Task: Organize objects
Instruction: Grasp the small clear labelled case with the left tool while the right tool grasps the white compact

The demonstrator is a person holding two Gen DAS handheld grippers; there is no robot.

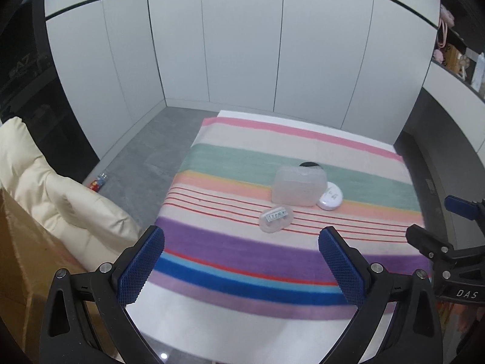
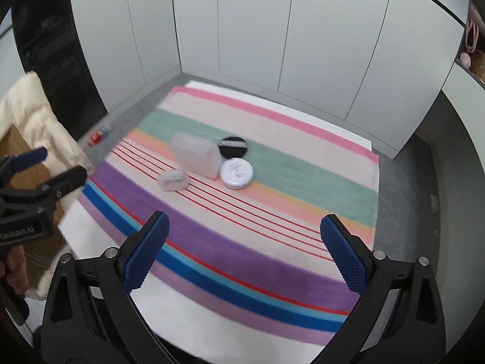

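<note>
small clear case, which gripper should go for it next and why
Probably the left gripper: ease it forward and down over the small clear case. Its fingers are open and empty, and the case lies nearest, apart from the box.

A see-through plastic box (image 2: 195, 159) with round corners stands near the middle of the striped cloth (image 2: 272, 212). A small clear case (image 2: 173, 180) with a little label on top lies flat at the box's 7 o'clock, just beside it. A round white tin (image 2: 236, 173) with its lid on lies flat at the box's 4 o'clock, touching or almost touching it. A round black disc (image 2: 233, 146) lies flat at the box's 2 o'clock, just behind the white tin.
</note>
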